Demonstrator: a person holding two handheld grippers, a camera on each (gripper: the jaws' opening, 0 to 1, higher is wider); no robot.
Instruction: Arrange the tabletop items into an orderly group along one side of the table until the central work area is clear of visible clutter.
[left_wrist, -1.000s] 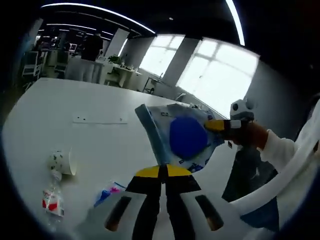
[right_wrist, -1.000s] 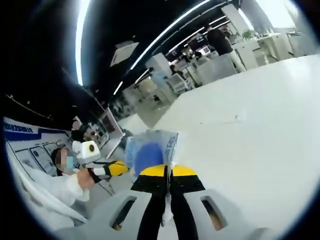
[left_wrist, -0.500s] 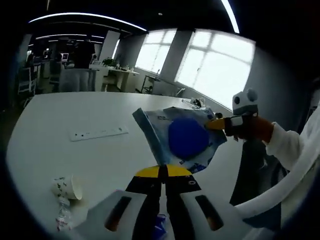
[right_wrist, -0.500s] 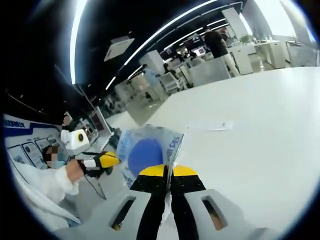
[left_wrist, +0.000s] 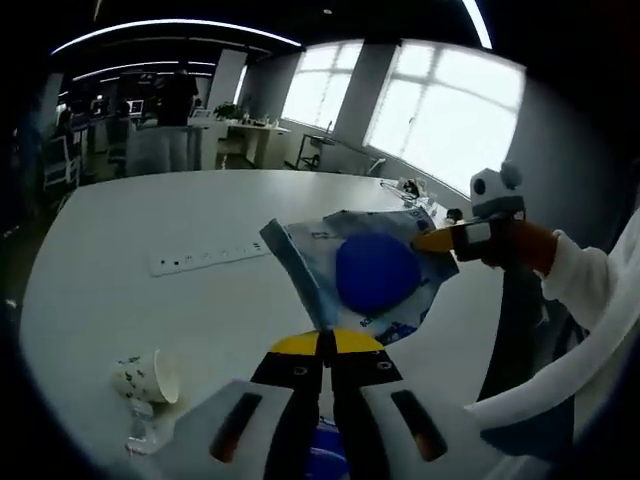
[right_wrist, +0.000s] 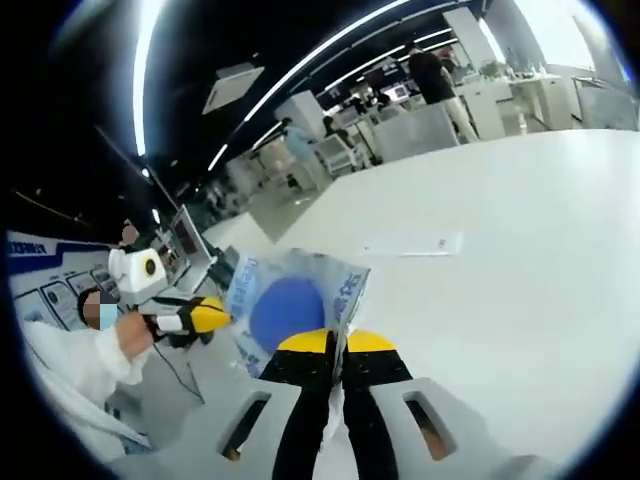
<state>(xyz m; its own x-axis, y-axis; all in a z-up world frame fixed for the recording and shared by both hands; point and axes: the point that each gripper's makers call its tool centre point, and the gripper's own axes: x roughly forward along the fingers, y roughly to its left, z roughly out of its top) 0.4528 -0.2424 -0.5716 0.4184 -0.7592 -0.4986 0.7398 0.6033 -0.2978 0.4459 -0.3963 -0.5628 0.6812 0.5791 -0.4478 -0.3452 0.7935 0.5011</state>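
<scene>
Both grippers hold one clear plastic bag (left_wrist: 372, 275) with a blue disc printed on it, lifted above the white bench (left_wrist: 150, 310). In the left gripper view the left gripper (left_wrist: 324, 345) has its fingers closed on the bag's lower edge, while the right gripper (left_wrist: 440, 240) pinches the bag's far corner. In the right gripper view the right gripper's fingers are closed on the bag (right_wrist: 290, 305) too. A paper cup (left_wrist: 150, 376) lies tipped on the bench beside a crumpled bottle (left_wrist: 140, 430); a power strip (left_wrist: 210, 257) lies farther off
</scene>
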